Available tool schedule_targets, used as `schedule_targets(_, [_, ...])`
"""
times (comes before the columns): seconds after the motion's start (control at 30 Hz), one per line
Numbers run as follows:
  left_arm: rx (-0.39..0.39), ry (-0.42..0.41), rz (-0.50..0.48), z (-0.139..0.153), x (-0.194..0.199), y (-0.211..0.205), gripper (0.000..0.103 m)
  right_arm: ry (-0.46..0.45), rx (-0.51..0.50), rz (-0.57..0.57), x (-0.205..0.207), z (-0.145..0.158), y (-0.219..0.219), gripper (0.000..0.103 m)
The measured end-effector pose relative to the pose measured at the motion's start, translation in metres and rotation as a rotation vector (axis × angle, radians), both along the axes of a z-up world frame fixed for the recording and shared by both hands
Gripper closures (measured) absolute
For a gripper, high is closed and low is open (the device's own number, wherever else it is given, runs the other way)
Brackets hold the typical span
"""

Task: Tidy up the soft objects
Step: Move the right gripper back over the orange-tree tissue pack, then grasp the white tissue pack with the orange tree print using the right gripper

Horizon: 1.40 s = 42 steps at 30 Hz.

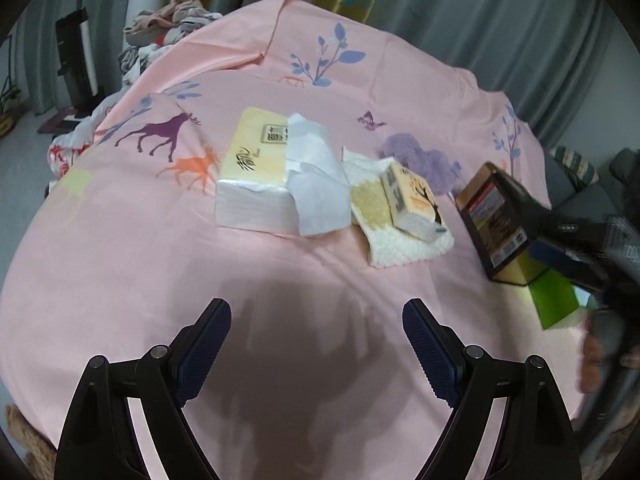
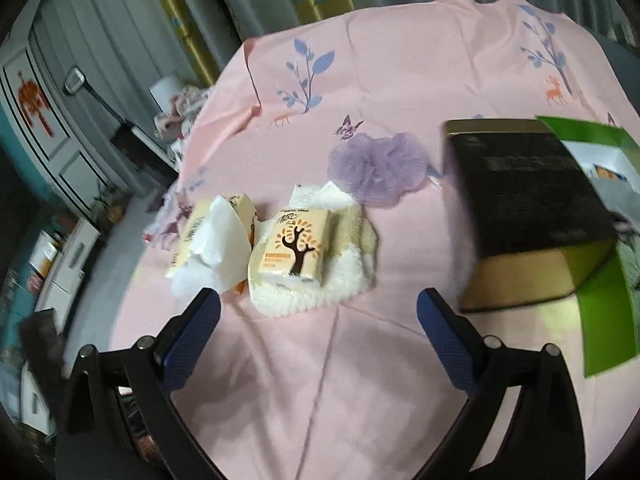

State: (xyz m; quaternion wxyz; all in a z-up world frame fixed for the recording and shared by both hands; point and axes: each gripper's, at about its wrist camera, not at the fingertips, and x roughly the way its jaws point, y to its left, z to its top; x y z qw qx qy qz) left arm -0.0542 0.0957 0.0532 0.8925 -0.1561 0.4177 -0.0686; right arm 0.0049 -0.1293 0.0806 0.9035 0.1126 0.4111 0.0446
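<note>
Both the left gripper (image 1: 316, 336) and right gripper (image 2: 318, 328) are being held spread and empty above the pink sheet (image 1: 120, 264), where the small tissue pack (image 2: 290, 248), likely light and squashy, is lying on the fleecy cloth (image 2: 320, 284), best pinched across its sides.

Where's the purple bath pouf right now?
The purple bath pouf lies on the pink sheet mid-frame in the right wrist view, behind the white fluffy cloth, left of the dark box.
</note>
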Motion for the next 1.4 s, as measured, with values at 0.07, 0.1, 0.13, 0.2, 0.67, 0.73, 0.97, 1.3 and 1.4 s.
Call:
schedule_targets(0.07, [-0.022,0.005,-0.004,-0.002,0.001,0.005,0.015,0.017,-0.015,-0.001,0.016,-0.006,0.011,0.019])
schedule_targets(0.1, [-0.029,0.009,-0.006,-0.003,0.002,0.006,0.015,0.022,-0.025,-0.010,0.023,-0.008,0.016,0.022])
schedule_targets(0.13, [-0.029,0.020,-0.003,-0.005,0.004,0.008,0.015,0.022,-0.036,-0.011,0.030,-0.010,0.018,0.023])
schedule_targets(0.2, [-0.019,0.034,0.011,-0.008,0.005,0.010,0.015,0.026,-0.068,-0.012,0.045,-0.014,0.027,0.023])
schedule_targets(0.67, [0.017,0.030,0.015,-0.008,0.005,0.008,0.015,0.085,-0.042,-0.033,0.039,-0.029,0.016,0.053])
schedule_targets(0.73, [0.012,0.030,0.007,-0.008,0.005,0.006,0.015,0.087,-0.037,-0.010,0.022,-0.020,0.014,0.052])
schedule_targets(0.97, [-0.001,0.041,-0.011,-0.011,0.006,-0.001,0.015,0.195,-0.065,0.062,-0.043,-0.044,0.010,0.049])
schedule_targets(1.3, [-0.104,0.045,-0.129,-0.013,0.000,-0.030,0.015,0.120,0.066,-0.027,-0.060,-0.040,-0.033,0.024])
schedule_targets(1.4, [-0.152,0.057,-0.176,-0.018,0.001,-0.044,0.015,0.111,0.173,-0.013,-0.062,-0.044,-0.043,0.029])
